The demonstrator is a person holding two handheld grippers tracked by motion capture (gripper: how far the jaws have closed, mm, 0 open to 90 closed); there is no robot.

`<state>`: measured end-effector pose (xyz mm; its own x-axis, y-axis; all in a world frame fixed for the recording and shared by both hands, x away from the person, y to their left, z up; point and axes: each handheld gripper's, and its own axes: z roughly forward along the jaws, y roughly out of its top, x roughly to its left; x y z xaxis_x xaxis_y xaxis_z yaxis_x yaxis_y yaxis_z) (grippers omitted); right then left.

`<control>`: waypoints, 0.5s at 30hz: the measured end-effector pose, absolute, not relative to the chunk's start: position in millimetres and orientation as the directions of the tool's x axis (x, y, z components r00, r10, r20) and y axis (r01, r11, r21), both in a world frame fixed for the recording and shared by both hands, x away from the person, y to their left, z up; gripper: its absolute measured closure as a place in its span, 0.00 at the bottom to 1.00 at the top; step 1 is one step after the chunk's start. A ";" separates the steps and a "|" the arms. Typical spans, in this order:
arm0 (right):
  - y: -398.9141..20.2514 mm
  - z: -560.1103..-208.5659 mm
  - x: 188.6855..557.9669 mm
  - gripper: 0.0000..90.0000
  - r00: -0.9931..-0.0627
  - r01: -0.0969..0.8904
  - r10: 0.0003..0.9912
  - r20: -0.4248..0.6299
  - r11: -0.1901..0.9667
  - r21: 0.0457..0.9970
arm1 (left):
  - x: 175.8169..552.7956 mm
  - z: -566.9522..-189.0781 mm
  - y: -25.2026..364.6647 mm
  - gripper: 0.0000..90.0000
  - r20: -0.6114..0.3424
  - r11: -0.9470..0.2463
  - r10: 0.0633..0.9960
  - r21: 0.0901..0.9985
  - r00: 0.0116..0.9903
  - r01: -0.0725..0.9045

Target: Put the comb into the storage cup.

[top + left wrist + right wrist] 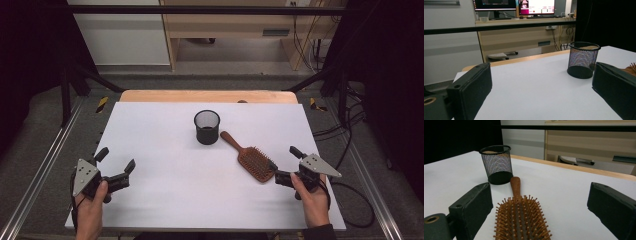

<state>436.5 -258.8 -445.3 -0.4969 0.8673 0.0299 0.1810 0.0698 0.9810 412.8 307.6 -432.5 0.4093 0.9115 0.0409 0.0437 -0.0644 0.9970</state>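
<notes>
While wooden hairbrush (255,162) lies bristles-up just ahead of right gripper (282,164), between its spread jaws, handle is pointed at mesh cup (207,127) nearby. Left gripper (116,167) is held spread, well apart, over bare white table (165,200) near front-left edge.

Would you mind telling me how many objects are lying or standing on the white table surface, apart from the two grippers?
2: a black mesh cup standing near the table's middle-far area, and a wooden hairbrush lying bristles-up just right of it, in front of the right gripper.
</notes>
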 end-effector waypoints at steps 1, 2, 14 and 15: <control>-258.7 -445.4 436.7 0.07 -0.497 0.182 0.867 0.030 0.070 0.981 | 412.7 -432.5 307.7 0.03 0.040 -0.064 0.912 0.997 0.409 0.044; -258.4 -445.4 436.6 0.07 -0.499 0.184 0.866 0.032 0.070 0.980 | 412.6 -432.5 307.9 0.03 0.040 -0.064 0.912 0.997 0.409 0.045; -255.8 -447.6 438.5 0.07 -0.490 0.215 0.871 0.038 0.079 0.973 | 412.7 -432.6 309.0 0.03 0.039 -0.064 0.915 0.997 0.403 0.048; -254.8 -448.1 438.8 0.07 -0.492 0.219 0.870 0.038 0.082 0.972 | 412.7 -432.5 309.3 0.03 0.039 -0.063 0.915 0.997 0.401 0.048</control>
<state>438.8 -254.8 -448.1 -0.4921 0.8697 0.0380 0.2194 0.0816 0.9722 412.7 309.3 -432.5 0.4014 0.9151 0.0388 0.0480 -0.0634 0.9968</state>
